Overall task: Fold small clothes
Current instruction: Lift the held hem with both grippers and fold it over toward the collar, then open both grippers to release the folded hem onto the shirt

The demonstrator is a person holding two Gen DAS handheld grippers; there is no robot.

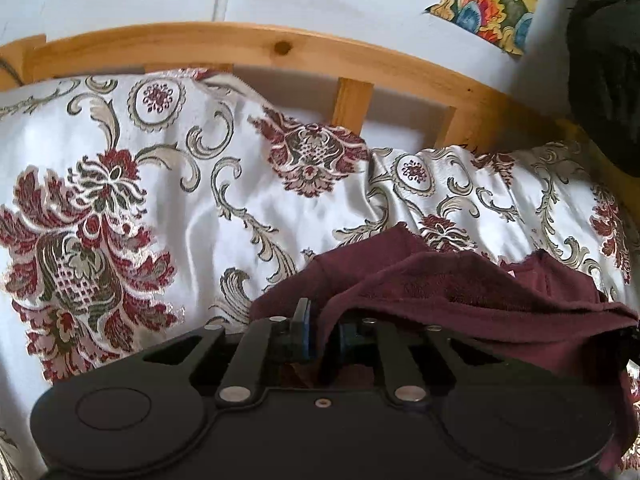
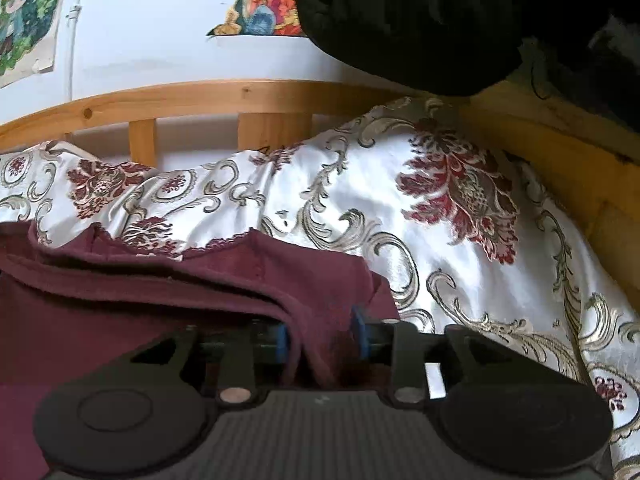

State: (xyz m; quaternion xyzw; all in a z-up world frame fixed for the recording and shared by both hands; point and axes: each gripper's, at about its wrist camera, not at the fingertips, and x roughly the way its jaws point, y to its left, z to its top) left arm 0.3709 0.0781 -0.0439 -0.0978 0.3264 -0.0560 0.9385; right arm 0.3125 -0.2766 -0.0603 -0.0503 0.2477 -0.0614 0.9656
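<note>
Clearly mid-fold: maroon garment lifted at two points, one per gripper, slack cloth sagging between them over the patterned bedspread. Left gripper pinching a bunched edge of the cloth between blue pads, fabric draping over the right-hand finger and hiding most of it. Right gripper likewise closed on a gathered corner of the maroon garment, blue pads pressing from either side with a thick wad of cloth between them, so not fully together.

Held this way, probably, to keep one edge taut and level, letting the raised layer be carried over the part lying flat. Lace-trimmed edge resting on the bedspread farther toward the wooden bed rail, likely the line to fold toward. Garment placed near the front edge of the bed, well apart from the rail and from the dark bulky item at the far right corner, leaving flat room ahead for laying the fold down.

Judged as about halfway: one doubled layer visible, cloth not yet released or smoothed. Next move likely needing both grips to travel together and stay level, since an uneven carry would skew the crease; slippery satin beneath could also let the lower layer slide.
</note>
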